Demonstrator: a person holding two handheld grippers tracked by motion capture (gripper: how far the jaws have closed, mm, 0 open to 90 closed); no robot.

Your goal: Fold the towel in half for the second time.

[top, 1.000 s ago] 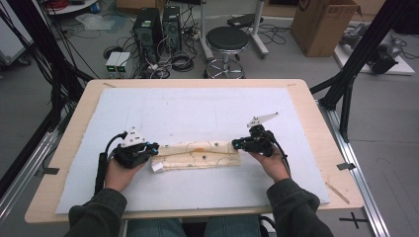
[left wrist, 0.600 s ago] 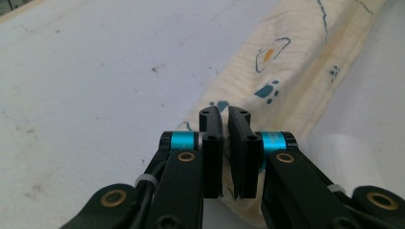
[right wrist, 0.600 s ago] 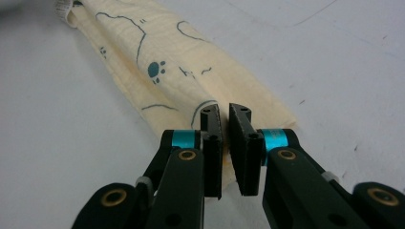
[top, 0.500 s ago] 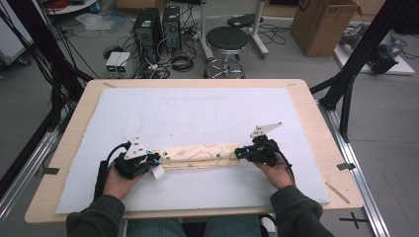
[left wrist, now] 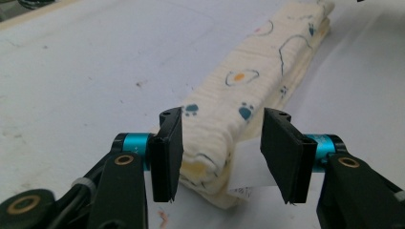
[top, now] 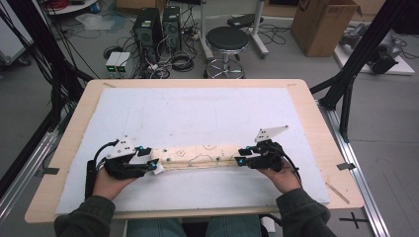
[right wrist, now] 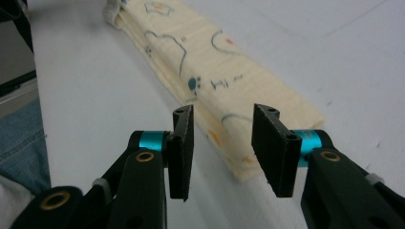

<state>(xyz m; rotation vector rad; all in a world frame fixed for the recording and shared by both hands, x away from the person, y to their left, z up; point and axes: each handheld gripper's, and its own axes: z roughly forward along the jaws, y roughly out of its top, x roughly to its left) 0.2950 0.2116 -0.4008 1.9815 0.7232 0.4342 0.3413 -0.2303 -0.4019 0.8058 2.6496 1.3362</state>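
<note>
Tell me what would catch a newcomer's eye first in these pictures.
First, the long folded cloth, cream with paw prints, lying across the near part of the white mat. A hand-held tool sits at each end: the left tool and the right tool, both with jaws that have just been opening and stand apart, the cloth's ends between them but not pinched. Beyond the table, a black stool stands among cables.

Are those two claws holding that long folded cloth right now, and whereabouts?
No. Both have just been opening: the left gripper and right gripper straddle the cloth's ends without pressing.
</note>
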